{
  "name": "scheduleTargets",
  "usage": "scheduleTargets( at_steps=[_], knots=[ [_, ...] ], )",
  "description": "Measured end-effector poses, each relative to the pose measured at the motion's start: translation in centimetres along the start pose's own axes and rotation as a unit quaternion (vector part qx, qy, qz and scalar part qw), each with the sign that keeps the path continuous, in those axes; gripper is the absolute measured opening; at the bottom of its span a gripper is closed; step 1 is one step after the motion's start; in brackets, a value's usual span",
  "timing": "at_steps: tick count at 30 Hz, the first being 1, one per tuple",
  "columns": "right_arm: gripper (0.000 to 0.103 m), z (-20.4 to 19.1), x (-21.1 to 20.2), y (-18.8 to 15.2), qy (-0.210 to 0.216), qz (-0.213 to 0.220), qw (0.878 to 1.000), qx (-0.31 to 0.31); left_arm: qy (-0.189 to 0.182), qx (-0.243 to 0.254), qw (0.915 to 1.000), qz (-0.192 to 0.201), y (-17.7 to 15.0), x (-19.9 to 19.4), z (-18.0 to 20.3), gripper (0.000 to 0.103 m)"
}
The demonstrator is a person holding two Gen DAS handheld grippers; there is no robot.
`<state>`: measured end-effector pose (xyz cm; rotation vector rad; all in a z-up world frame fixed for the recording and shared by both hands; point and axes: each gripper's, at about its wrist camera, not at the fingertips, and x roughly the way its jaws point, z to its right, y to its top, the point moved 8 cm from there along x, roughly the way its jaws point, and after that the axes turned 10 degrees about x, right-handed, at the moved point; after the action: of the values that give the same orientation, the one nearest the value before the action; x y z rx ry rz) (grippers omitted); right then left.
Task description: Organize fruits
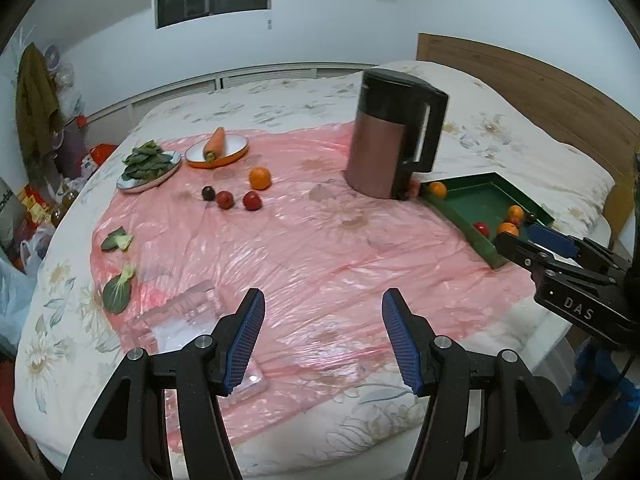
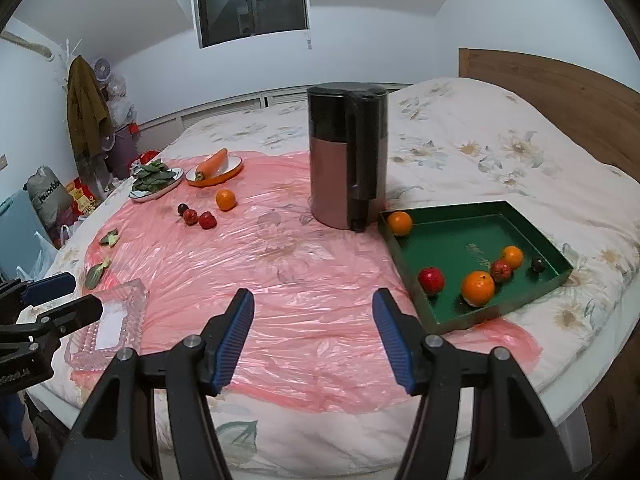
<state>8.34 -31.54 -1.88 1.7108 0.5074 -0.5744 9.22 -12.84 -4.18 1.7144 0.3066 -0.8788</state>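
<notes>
On the pink plastic sheet lie a loose orange (image 1: 260, 178), two red fruits (image 1: 252, 200) and a dark plum (image 1: 208, 193), far ahead of both grippers. A green tray (image 2: 460, 240) at the right holds three oranges, among them a big one (image 2: 478, 288), plus a red apple (image 2: 431, 280), a smaller red fruit (image 2: 501, 270) and a dark plum (image 2: 538, 265). My left gripper (image 1: 322, 320) hovers open over the sheet's near part with nothing between its fingers. My right gripper (image 2: 312, 312) is open too and holds nothing, left of the tray's near corner.
A tall brown and black kettle (image 2: 346, 160) stands beside the tray's far corner. At the back left are an orange bowl with a carrot (image 1: 214, 144) and a plate of greens (image 1: 148, 164). Loose leaves (image 1: 117, 294) and a clear glass dish (image 2: 108, 320) lie near left.
</notes>
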Motion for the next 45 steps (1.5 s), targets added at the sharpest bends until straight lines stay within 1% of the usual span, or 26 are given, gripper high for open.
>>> scheduleTargets(
  at_steps=[8, 17, 26, 34, 45],
  knots=[
    [0.098, -2.2, 2.0, -0.7, 0.009, -0.017, 1.0, -0.018, 0.012, -0.026, 0.9995, -0.011, -1.3, 1.3, -3.2, 0.055],
    [0.098, -5.8, 5.1, -1.5, 0.034, -0.041, 0.998, -0.038, 0.033, -0.059, 0.9974, -0.024, -2.0, 3.1, -7.3, 0.055],
    [0.098, -8.3, 8.7, -1.3, 0.051, -0.064, 0.995, -0.053, 0.04, -0.072, 0.9958, -0.039, -1.5, 5.6, -9.7, 0.055],
    [0.098, -10.3, 12.3, -0.3, 0.066, -0.079, 0.993, -0.063, 0.042, -0.08, 0.9947, -0.049, -0.4, 8.2, -11.4, 0.055],
    [0.098, -14.1, 17.4, 0.7, 0.097, -0.096, 0.987, -0.088, 0.046, -0.093, 0.9925, -0.064, 0.8, 12.0, -14.1, 0.055]
  ],
)
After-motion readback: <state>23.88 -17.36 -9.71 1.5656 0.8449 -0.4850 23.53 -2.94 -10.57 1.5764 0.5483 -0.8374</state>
